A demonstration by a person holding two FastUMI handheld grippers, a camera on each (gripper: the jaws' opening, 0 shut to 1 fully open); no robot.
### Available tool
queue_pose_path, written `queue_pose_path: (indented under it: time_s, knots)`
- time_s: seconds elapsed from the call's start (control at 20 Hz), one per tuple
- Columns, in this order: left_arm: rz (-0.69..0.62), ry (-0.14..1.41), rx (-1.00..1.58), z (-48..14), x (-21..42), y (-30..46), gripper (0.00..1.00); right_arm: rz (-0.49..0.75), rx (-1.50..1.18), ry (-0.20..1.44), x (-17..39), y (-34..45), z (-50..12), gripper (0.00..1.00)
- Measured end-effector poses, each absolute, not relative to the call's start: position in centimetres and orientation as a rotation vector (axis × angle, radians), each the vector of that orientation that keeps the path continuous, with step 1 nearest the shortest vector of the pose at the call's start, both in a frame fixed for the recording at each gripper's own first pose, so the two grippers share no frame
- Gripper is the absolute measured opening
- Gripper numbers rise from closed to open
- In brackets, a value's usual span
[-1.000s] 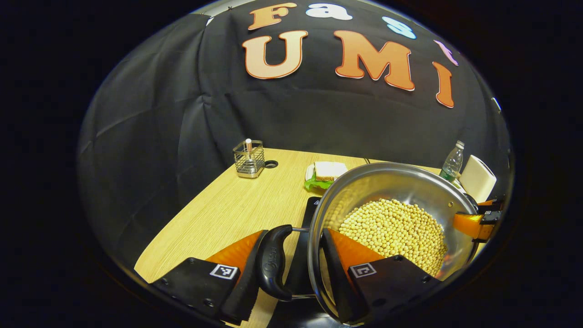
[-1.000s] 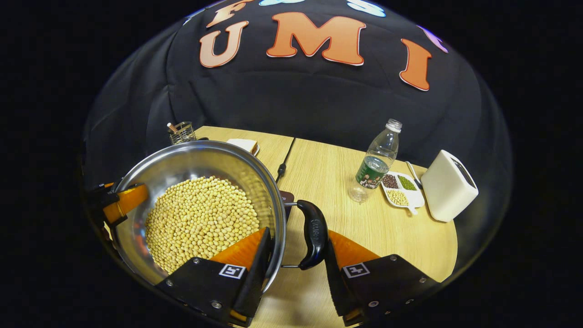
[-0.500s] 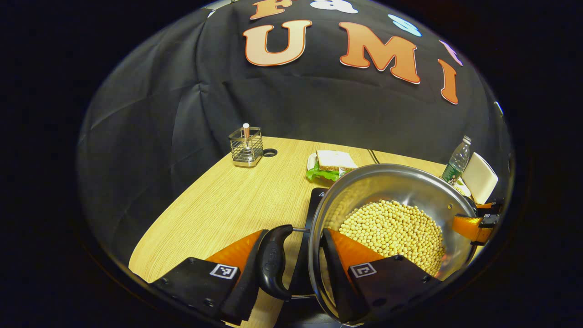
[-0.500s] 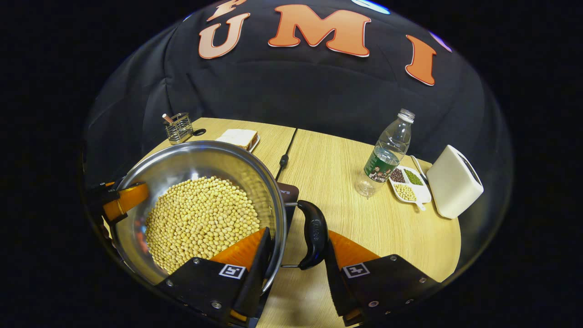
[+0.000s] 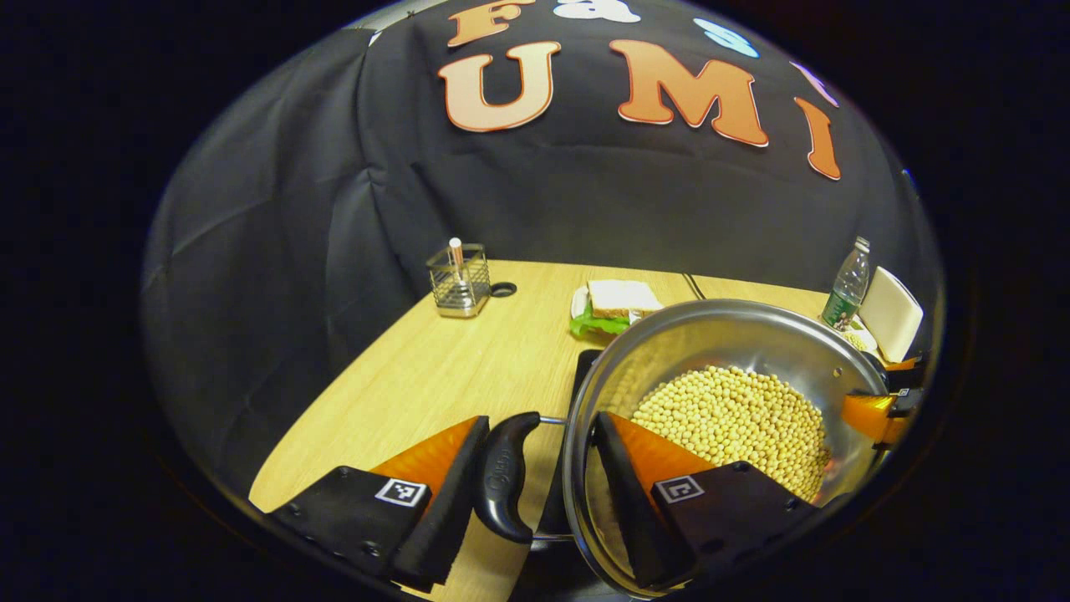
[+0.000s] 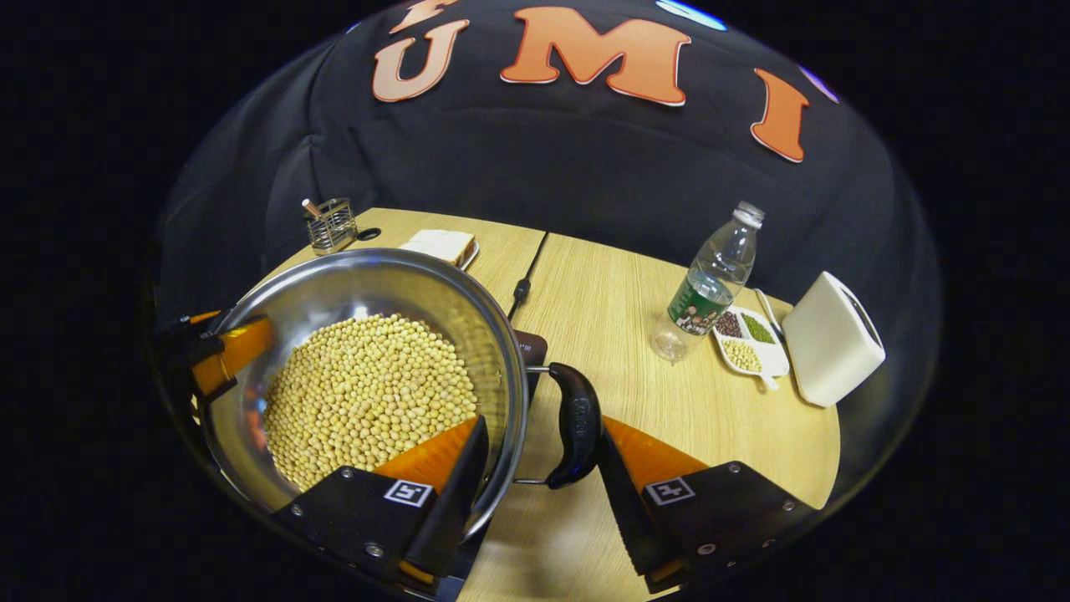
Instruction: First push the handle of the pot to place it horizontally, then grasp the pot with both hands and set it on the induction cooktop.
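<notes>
A steel pot (image 5: 736, 330) full of yellow soybeans (image 5: 736, 418) hangs between both grippers over the black induction cooktop (image 5: 583, 368). In the left gripper view my left gripper (image 5: 542, 422) straddles the pot's black side handle (image 5: 501, 477): one finger presses its outside, the other sits inside the pot wall. In the right gripper view my right gripper (image 6: 543, 426) holds the opposite black handle (image 6: 577, 426) of the pot (image 6: 368, 280) the same way. A corner of the cooktop (image 6: 532, 344) shows past the rim. Each view also catches the other gripper across the pot: the right gripper (image 5: 878, 410) and the left gripper (image 6: 219, 361).
On the wooden table (image 5: 435, 376) stand a wire holder (image 5: 458, 280) and a sandwich on a plate (image 5: 619, 301) at the back. To the right are a water bottle (image 6: 709, 288), a divided dish of beans (image 6: 746, 344) and a white box (image 6: 832, 339). A black cable (image 6: 522, 288) runs back from the cooktop.
Both grippers stay on the pot's handles. The table and wall shift a little in both views as the pot moves with the grippers; the cooktop stays beneath it.
</notes>
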State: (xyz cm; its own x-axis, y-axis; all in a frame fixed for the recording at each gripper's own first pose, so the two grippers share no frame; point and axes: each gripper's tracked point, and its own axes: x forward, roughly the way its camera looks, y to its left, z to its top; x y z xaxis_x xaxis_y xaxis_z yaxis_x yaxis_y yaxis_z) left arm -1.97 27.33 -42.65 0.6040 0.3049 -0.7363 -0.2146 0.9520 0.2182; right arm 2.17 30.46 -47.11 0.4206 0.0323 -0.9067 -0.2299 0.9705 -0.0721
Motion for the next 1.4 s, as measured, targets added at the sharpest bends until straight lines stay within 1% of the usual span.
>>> queue_pose_path:
  time_s: [0.2, 0.3, 0.45, 0.5, 0.55, 0.6, 0.75, 1.05, 1.1, 1.15, 1.25, 1.3, 1.4]
  knots:
    - [0.338, 0.766, 0.178, -38.2, -1.0, 27.8, 0.83, 0.174, -0.166, 1.068, 2.7, 29.8, -44.2, 0.87]
    - [0.337, 0.727, 0.187, -36.0, -0.9, 26.9, 0.84, 0.166, -0.149, 1.021, 3.1, 29.1, -42.4, 0.89]
    - [0.331, 0.661, 0.191, -32.9, -0.4, 25.2, 0.87, 0.166, -0.138, 0.933, 3.9, 27.8, -39.3, 0.89]
    - [0.328, 0.63, 0.191, -31.5, -0.2, 24.5, 0.9, 0.169, -0.145, 0.902, 4.0, 27.4, -38.0, 0.89]
    - [0.322, 0.599, 0.191, -30.0, 0.0, 23.6, 0.98, 0.168, -0.156, 0.865, 4.1, 26.7, -36.5, 0.89]
    - [0.317, 0.567, 0.189, -28.6, 0.3, 22.7, 0.93, 0.164, -0.171, 0.826, 4.3, 26.0, -35.0, 0.9]
    - [0.279, 0.478, 0.163, -24.4, 0.8, 19.1, 0.92, 0.144, -0.179, 0.699, 4.8, 24.0, -30.3, 0.92]
    - [0.239, 0.327, 0.136, -16.7, 1.2, 14.3, 0.92, 0.118, -0.152, 0.528, 4.4, 18.7, -21.7, 0.94]
    - [0.232, 0.305, 0.138, -15.5, 1.2, 13.7, 0.87, 0.108, -0.156, 0.5, 4.4, 17.7, -20.4, 0.94]
    - [0.23, 0.283, 0.143, -14.3, 1.0, 13.1, 0.92, 0.096, -0.156, 0.475, 4.2, 16.7, -19.0, 0.93]
    - [0.22, 0.244, 0.148, -12.6, 1.2, 11.1, 0.93, 0.072, -0.14, 0.439, 3.7, 15.2, -17.2, 0.94]
    - [0.207, 0.225, 0.142, -11.6, 0.8, 10.2, 0.97, 0.073, -0.131, 0.421, 3.3, 14.8, -16.5, 0.94]
    - [0.195, 0.187, 0.136, -9.3, -0.5, 9.1, 0.94, 0.075, -0.125, 0.381, 2.8, 14.0, -14.6, 0.94]
